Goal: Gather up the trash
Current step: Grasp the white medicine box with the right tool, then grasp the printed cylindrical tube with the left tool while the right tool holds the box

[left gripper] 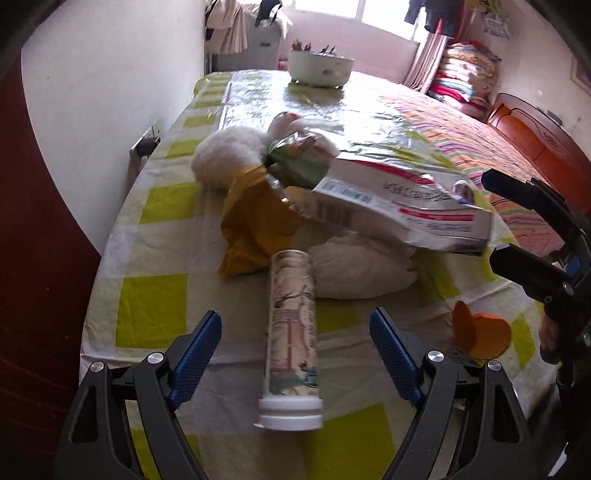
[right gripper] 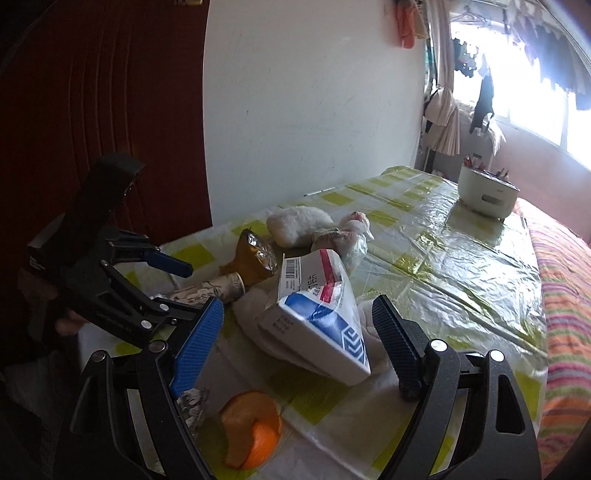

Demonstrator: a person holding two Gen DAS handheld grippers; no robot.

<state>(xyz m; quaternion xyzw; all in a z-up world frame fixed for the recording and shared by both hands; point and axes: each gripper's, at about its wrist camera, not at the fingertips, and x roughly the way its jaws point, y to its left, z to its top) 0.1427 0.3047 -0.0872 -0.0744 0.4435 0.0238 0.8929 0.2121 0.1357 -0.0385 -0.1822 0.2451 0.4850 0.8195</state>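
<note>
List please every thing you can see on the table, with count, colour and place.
Printed cylindrical tube: 1, beige, white cap, lying at near edge.
Cardboard carton: 1, white, red and blue, centre, tilted on crumpled white tissue.
Foil snack bag: 1, yellow-brown, behind tube.
Fluffy wad: 1, white, towards wall.
Orange peel: 1, orange, near edge.
Round pot: 1, white, far end.
Left tool: 1, black with blue pads, open over tube.
Right tool: 1, same, open around carton.

A white plaster wall (right gripper: pixel 314 92) meets a dark red door (right gripper: pixel 92 92) on the left. Daylight floods through the far window (left gripper: pixel 384 18) (laundry hangs across it), glaring off the bed's plastic sheet (right gripper: pixel 461 258). Folded quilts (left gripper: pixel 465 74) are stacked beside a wooden headboard (left gripper: pixel 535 133).
</note>
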